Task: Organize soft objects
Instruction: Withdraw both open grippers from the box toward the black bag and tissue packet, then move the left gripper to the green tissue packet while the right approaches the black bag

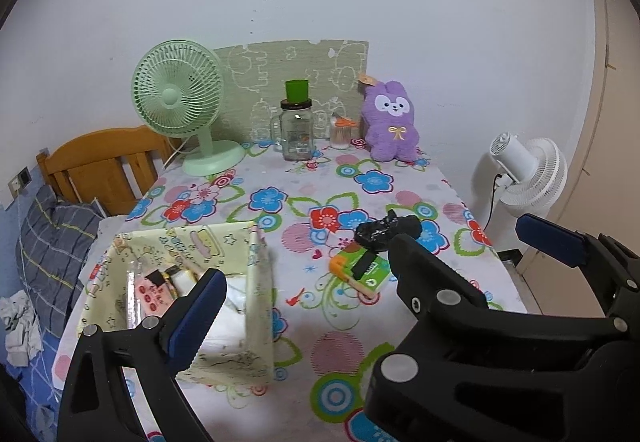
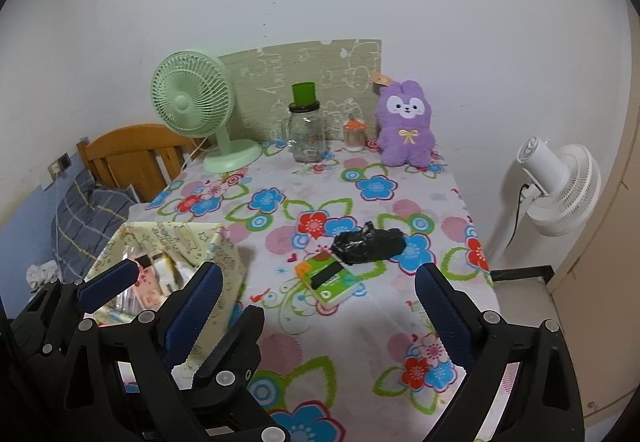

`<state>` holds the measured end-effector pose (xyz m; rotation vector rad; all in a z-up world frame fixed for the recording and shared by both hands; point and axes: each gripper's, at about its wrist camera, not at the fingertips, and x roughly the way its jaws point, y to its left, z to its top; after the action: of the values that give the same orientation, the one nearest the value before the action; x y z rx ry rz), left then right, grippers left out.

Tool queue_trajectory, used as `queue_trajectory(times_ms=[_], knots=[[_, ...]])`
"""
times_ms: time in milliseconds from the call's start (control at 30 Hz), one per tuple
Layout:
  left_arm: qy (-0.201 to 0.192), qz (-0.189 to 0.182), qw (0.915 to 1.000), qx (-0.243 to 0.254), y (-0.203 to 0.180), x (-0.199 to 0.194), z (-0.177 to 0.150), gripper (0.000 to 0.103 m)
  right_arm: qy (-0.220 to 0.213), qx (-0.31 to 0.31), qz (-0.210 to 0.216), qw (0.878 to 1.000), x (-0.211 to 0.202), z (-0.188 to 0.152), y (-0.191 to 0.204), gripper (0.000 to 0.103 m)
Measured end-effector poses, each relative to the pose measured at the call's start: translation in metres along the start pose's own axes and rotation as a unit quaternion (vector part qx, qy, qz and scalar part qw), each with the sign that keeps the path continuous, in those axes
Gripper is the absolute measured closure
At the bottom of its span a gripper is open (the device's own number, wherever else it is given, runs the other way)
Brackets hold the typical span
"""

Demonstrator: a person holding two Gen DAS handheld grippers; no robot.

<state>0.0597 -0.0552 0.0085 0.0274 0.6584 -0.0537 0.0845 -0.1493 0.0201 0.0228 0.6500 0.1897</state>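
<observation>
Both tools are hovering low over the flowered desk (image 2: 360,326), and neither is gripping anything. The right hand-held gripper (image 2: 318,294) is hanging with its blue pads spread wide apart, released, nothing between them. Just ahead of it and slightly between its fingers, the green tissue pack (image 2: 326,276) is lying flat on the desk, and the crumpled black bag (image 2: 368,244) is sitting just beyond, touching the pack's far edge. The left hand-held gripper (image 1: 304,274) is also gaping open and empty, its left finger (image 1: 196,318) hanging over the yellow fabric basket (image 1: 258,282). That basket is sitting directly ahead and to the left of the left tool, already holding some white soft packs and small pink packets. Far ahead of both grippers, against the wall, the purple plush bunny (image 2: 406,130) is sitting upright, with a glass jar (image 2: 307,136) and a green fan (image 2: 192,102) off to its left.
</observation>
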Motion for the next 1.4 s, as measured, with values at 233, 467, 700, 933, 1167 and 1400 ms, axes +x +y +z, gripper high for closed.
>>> queue_trajectory(times_ms=[233,467,700,933,1167,1400], knots=[[0.012,-0.013,0.9998,0.003,-0.016,0.013,0.002,0.004,0.003,0.008,-0.007,1.000,0.007,-0.001,-0.019,0.004],[0.019,-0.017,0.9995,0.018,-0.034,0.027,0.003,0.004,0.010,0.021,-0.012,1.000,0.019,-0.004,-0.040,0.004],[0.025,-0.019,0.9994,0.012,-0.044,0.047,0.003,0.004,0.007,0.023,-0.020,0.999,0.032,-0.006,-0.056,0.004],[0.050,-0.024,0.9985,0.001,-0.048,0.073,0.001,0.004,0.012,0.024,-0.024,0.999,0.053,-0.006,-0.066,0.004],[0.068,-0.014,0.9975,-0.009,-0.050,0.094,-0.002,0.004,0.020,0.026,-0.020,0.999,0.073,-0.008,-0.073,0.004],[0.080,-0.007,0.9967,-0.015,-0.052,0.116,-0.004,0.004,0.023,0.025,-0.030,0.999,0.094,-0.010,-0.079,0.004]])
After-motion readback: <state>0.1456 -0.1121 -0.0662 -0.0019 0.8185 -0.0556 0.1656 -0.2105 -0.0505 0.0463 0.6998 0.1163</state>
